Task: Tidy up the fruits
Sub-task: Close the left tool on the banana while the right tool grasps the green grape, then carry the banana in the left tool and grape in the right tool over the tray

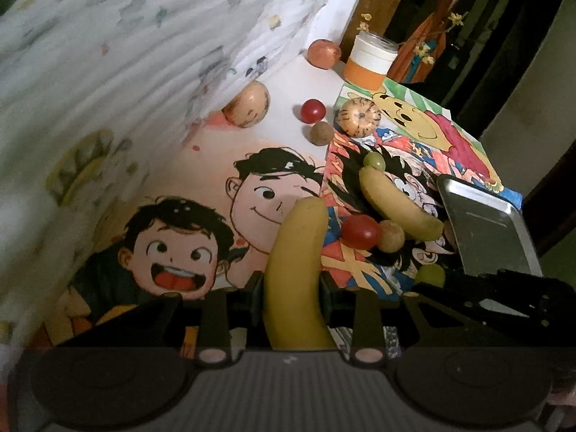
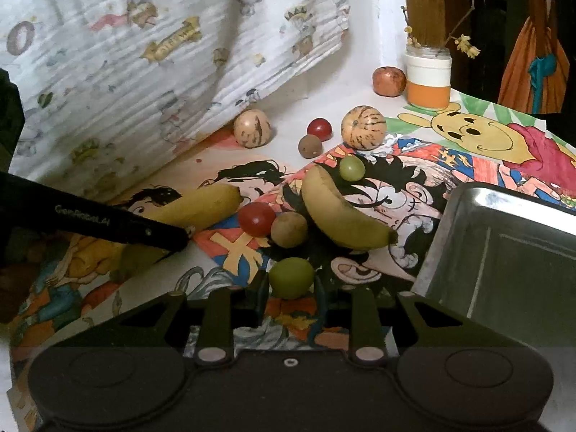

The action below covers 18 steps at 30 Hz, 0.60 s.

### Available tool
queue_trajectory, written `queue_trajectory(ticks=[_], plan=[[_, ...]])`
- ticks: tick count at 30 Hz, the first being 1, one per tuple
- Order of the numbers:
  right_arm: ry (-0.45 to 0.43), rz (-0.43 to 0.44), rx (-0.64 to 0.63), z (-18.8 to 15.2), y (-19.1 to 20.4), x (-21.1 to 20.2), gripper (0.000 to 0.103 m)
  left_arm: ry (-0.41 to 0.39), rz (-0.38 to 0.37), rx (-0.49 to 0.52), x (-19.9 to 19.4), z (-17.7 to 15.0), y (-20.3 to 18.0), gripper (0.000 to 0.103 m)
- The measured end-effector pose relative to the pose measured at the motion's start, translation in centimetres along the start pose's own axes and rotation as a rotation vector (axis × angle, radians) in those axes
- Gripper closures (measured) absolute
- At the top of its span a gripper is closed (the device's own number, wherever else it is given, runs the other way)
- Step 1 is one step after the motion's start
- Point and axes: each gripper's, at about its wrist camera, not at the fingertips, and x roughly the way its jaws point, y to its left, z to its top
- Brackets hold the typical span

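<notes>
Left wrist view: banana clamped in left gripper, over cartoon mat. Right gripper pinching green grape beside steel tray. Second banana, tomato, brown fruit just beyond

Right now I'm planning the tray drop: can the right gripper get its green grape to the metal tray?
Probably yes: the right gripper, shut on the green grape, has the metal tray beside it, empty, with nothing between.
</notes>
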Motion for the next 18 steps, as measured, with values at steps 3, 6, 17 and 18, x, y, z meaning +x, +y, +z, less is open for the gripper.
queue_trajectory(ticks=[3, 6, 17, 18], plan=[[-0.004, 0.0, 0.001, -0.3, -0.1, -0.9, 0.074, 0.006, -0.019, -0.055, -0.4, -0.3, 0.4, 0.068], [-0.016, 0.001, 0.0, -0.5, -0.3, -1.8, 0.074, -0.002, -0.027, -0.073, -1.1, -0.7, 0.2, 0.068], [-0.08, -0.046, 0.026, -1.0, -2.5, -5.2, 0.074, -0.033, -0.077, -0.064, -3.3, -0.6, -3.0, 0.068], [-0.086, -0.058, 0.034, -0.9, -3.1, -5.4, 0.074, -0.036, -0.085, -0.06, -3.1, -0.2, -3.8, 0.068]])
